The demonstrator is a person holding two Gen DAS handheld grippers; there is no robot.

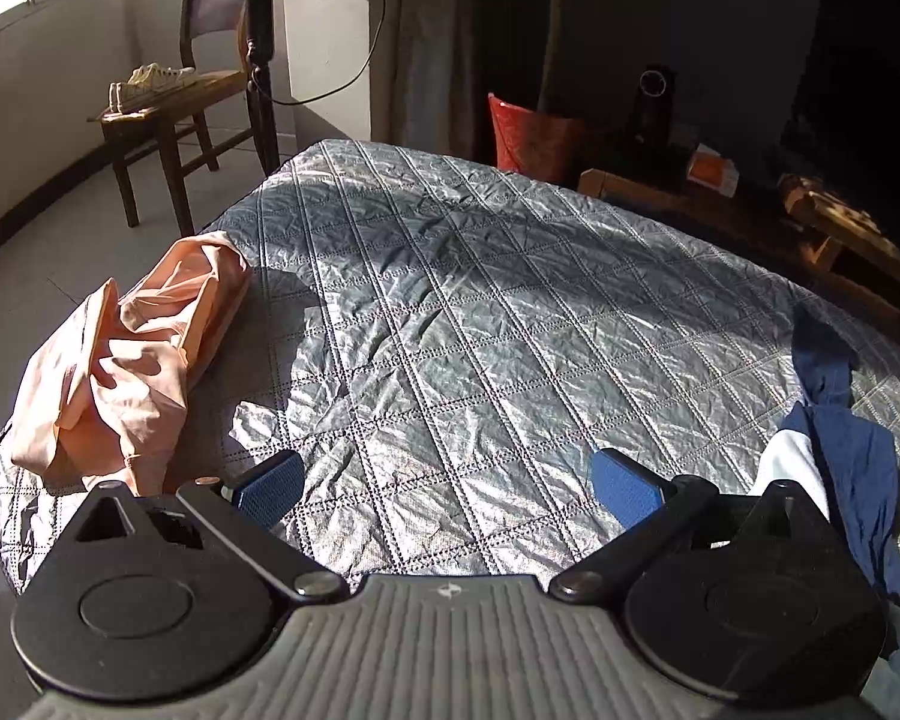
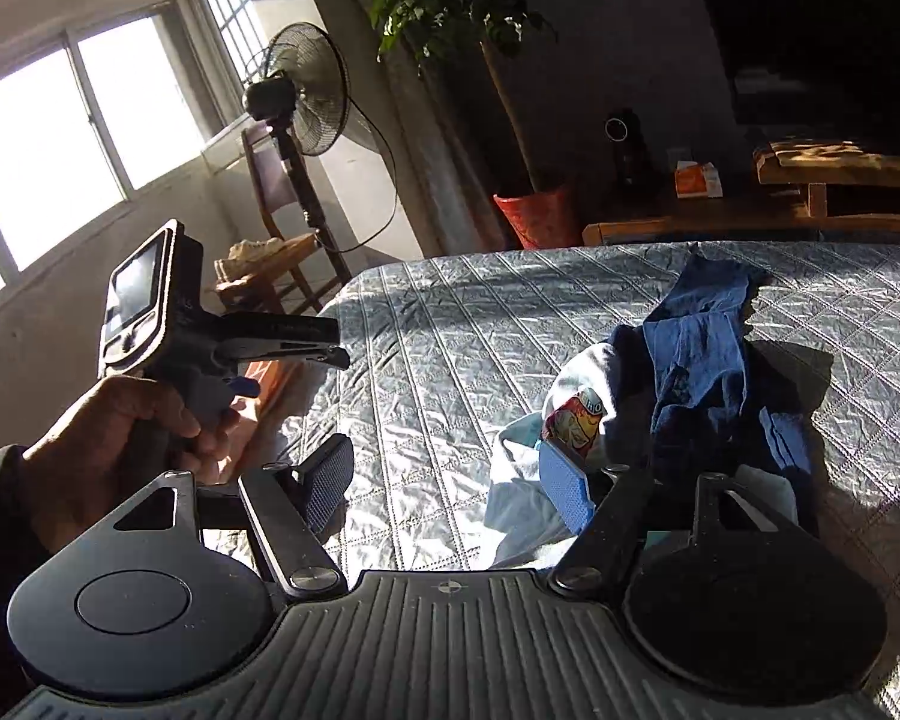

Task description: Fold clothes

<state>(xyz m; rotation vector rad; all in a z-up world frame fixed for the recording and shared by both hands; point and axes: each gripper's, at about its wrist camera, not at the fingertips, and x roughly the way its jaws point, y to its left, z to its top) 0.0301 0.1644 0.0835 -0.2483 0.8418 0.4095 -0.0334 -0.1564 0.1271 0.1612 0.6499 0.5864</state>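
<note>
A crumpled peach garment lies at the left edge of the quilted grey bedcover. A heap of dark blue clothes with a white piece sits at the right; in the right wrist view the blue heap includes a white garment with a colourful print. My left gripper hovers open over bare cover between the two piles. My right gripper is open too, its right fingertip close to the white garment. A hand holds the left gripper's handle at left.
Beyond the bed stand a wooden chair with shoes on it, a standing fan, a red plant pot and low wooden furniture at the back right. Tiled floor lies left of the bed.
</note>
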